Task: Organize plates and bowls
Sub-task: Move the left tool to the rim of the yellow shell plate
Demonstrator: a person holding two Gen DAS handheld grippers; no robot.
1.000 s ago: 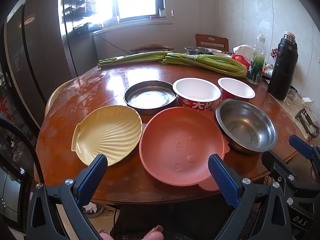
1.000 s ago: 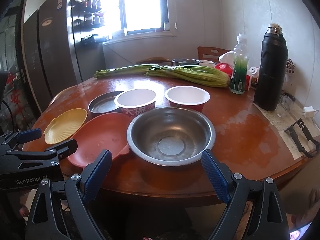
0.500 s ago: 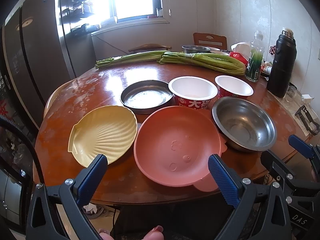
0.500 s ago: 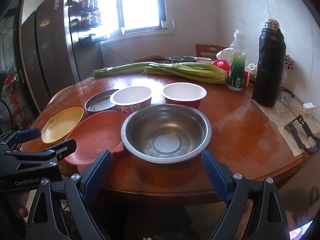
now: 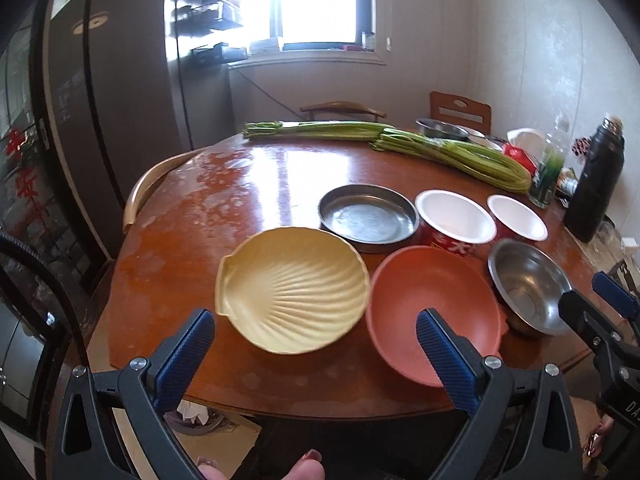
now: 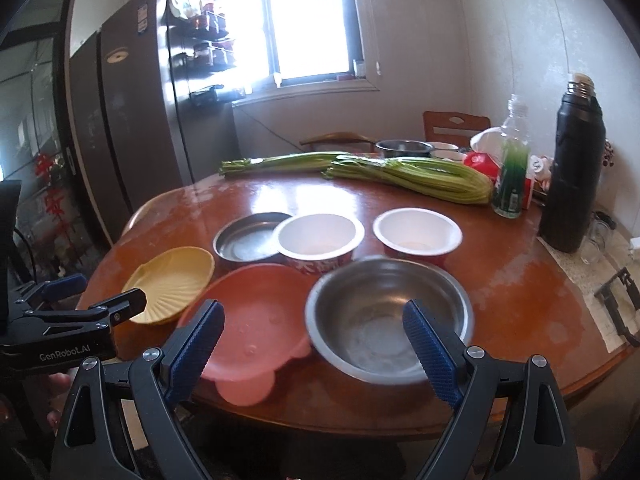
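Both hand-held grippers hang at the near edge of the round wooden table [image 5: 248, 184], and both stand spread wide with nothing between their blue pads.

The left gripper [image 5: 316, 356] is fully released — its fingers frame the near rim of the yellow shell-shaped plate [image 5: 292, 292] without touching it. One pad [image 5: 184, 356] sits off the plate's near-left side, the other crosses in front of the orange plate [image 5: 432, 308].

The right gripper [image 6: 316, 344] is just as wide apart and holds nothing. Its fingers frame the steel bowl [image 6: 388, 316], which rests on the table, but whether a pad touches the rim cannot be told from the blurred view.

Taking the orange plate as the landmark: the yellow shell plate lies just beside it on the left, rims close or touching. The steel bowl sits against its right side. Behind it stands a shallow steel pan [image 5: 368, 218], and behind and to the right a red paper bowl with a white inside [image 5: 454, 220]. A second red paper bowl [image 5: 516, 216] stands further right, behind the steel bowl.

Well beyond the orange plate, at the far side of the table, lie bundles of green stalks [image 5: 448, 152]. Far to its right stand a clear bottle with green contents [image 6: 512, 160] and a black thermos [image 6: 576, 168] — both upright.
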